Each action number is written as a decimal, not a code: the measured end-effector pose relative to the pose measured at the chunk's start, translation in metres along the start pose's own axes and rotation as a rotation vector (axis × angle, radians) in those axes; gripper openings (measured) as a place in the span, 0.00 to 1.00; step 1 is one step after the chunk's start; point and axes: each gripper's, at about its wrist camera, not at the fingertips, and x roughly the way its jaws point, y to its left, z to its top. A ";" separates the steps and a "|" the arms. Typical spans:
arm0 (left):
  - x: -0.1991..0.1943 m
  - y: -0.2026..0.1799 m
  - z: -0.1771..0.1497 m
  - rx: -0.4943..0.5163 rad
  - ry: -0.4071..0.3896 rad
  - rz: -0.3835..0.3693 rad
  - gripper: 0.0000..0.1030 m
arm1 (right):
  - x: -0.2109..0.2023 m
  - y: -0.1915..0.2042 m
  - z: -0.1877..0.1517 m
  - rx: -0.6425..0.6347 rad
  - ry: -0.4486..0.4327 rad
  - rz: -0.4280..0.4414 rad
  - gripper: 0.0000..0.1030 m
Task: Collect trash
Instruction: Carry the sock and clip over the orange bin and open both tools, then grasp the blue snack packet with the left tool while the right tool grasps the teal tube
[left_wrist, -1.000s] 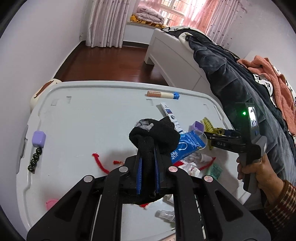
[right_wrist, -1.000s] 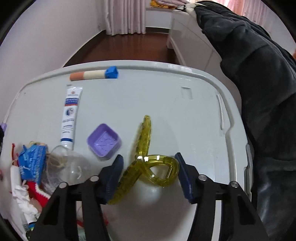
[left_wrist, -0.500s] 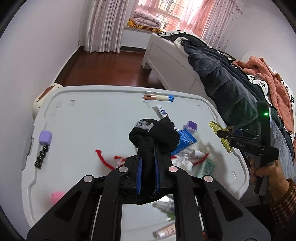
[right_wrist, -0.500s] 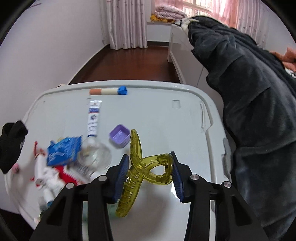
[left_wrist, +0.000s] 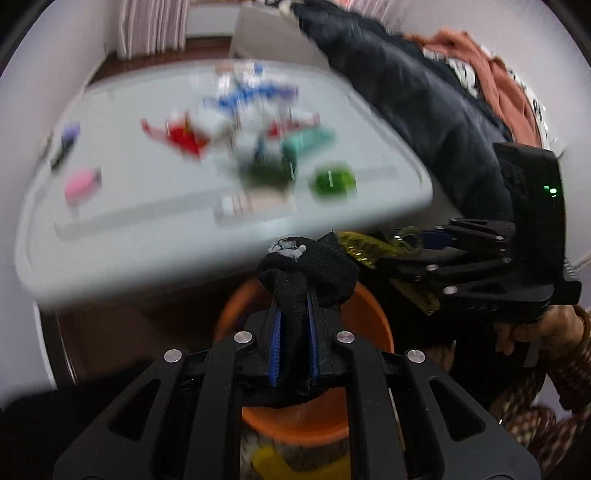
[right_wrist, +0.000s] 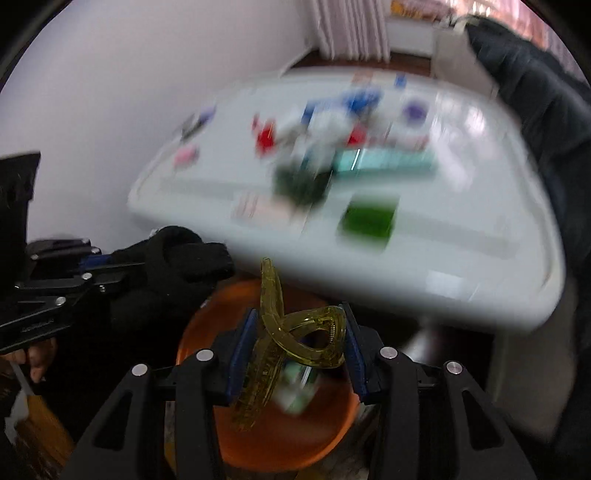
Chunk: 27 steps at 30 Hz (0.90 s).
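The left tongs (left_wrist: 293, 328) point steeply downward, their 2 blue-padded jaws pinched nearly together on a black sock (left_wrist: 314, 273). The right tongs (right_wrist: 297, 347) tilt down likewise, jaws partly apart and pressing a yellow hair claw (right_wrist: 291, 339) from both sides. Just right of the sock, a hand (left_wrist: 532, 328) grips the right handle.

sock (left_wrist: 325, 269): black knitted cloth, matt, fuzzy | hair clip (right_wrist: 291, 332): translucent yellow plastic, glossy | bin (right_wrist: 295, 443): orange plastic, smooth | bench (left_wrist: 147, 236): white plastic, smooth, slight sheen | bedding (left_wrist: 424, 110): dark soft cloth
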 end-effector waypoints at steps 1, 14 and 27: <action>0.004 0.000 -0.009 -0.010 0.019 0.000 0.17 | 0.014 0.002 -0.013 0.011 0.055 0.012 0.43; -0.012 0.029 0.013 -0.093 -0.047 0.083 0.61 | -0.018 -0.018 0.008 0.080 -0.073 -0.035 0.80; 0.054 0.018 0.214 0.248 -0.139 0.098 0.71 | -0.073 -0.098 0.112 0.206 -0.488 -0.123 0.93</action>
